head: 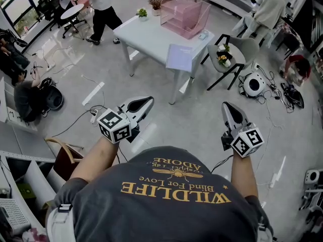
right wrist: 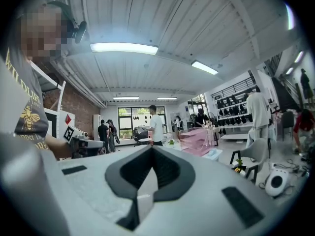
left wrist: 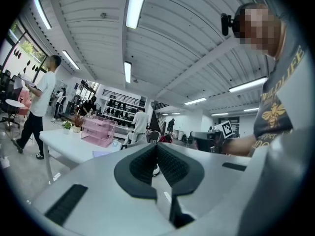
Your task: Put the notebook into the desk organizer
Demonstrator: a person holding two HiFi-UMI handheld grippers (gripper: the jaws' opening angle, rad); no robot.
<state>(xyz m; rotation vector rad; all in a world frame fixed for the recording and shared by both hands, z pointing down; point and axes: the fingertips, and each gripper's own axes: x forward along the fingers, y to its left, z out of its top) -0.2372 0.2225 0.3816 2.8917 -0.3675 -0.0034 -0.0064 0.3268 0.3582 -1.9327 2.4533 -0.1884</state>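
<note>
Lavender notebook lies flat on table; left tool, right tool pressed together.

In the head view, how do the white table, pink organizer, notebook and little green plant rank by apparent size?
Largest to smallest: white table, pink organizer, notebook, green plant.
</note>
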